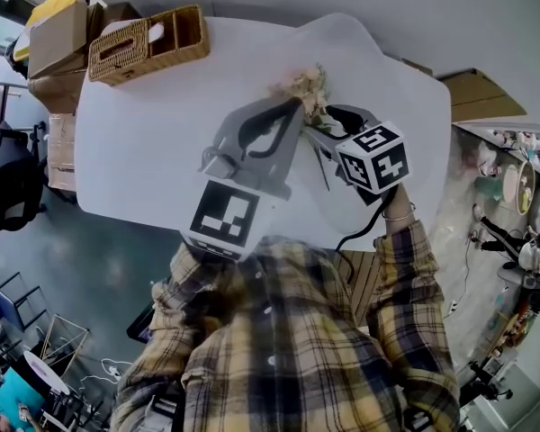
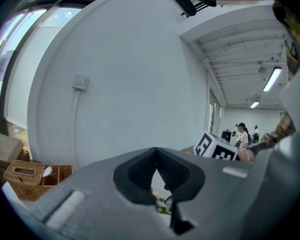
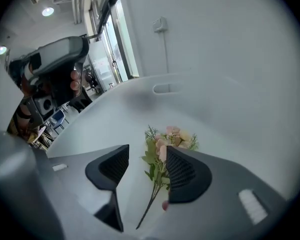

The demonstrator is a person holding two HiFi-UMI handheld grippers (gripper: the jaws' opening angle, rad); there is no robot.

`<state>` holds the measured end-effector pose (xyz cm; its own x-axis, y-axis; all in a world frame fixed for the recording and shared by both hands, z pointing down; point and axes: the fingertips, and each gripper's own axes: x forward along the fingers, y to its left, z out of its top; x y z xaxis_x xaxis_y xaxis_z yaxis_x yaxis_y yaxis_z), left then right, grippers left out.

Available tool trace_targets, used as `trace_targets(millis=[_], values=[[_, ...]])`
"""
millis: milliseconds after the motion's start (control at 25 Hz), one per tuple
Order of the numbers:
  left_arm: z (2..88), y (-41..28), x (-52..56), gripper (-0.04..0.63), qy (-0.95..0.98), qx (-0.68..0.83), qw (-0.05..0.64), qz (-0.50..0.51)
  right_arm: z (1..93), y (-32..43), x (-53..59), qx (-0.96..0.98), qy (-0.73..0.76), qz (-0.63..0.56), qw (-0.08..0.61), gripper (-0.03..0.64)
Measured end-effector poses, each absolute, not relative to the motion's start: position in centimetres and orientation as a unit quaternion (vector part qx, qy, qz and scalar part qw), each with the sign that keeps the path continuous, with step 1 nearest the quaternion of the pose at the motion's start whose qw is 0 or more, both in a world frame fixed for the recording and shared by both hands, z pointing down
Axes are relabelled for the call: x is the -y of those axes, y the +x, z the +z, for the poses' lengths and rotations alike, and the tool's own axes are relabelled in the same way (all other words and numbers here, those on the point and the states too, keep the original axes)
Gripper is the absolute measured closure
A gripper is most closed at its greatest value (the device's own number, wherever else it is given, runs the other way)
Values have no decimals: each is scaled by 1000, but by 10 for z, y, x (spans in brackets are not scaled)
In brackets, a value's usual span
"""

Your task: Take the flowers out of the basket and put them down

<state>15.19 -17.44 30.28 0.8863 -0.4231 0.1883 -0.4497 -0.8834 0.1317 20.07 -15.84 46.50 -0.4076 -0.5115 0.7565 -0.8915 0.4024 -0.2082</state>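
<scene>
Right gripper view: jaws of my right gripper stand wide around the flowers lying on the bench. I'd lift straight up, clear of the stems. The jaws of my left gripper are closed and empty.

The flowers are pink and green, table white, basket tan.

1. One bunch of flowers.
2. Two wicker baskets: a lidded basket and an open basket.
3. Two grippers: left gripper, right gripper.
4. One white table.
</scene>
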Motion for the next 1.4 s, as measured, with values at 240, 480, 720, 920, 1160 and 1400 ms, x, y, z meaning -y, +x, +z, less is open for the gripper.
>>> trace_targets(millis=[240,480,720,920,1160,1400], values=[[308,150,179,595,967,225,88,79,499,207,161,760,444,343,329,365],[308,148,181,594,967,226,90,76,537,211,159,735,428,384,358,344],[307,148,181,594,967,226,94,72,560,205,155,720,411,391,400,341],[307,146,183,595,967,227,96,67,576,209,154,701,415,386,432,342],[307,137,190,595,965,236,97,64,593,212,158,689,425,396,434,353],[307,133,189,594,964,239,102,60,607,213,150,675,423,399,454,380]])
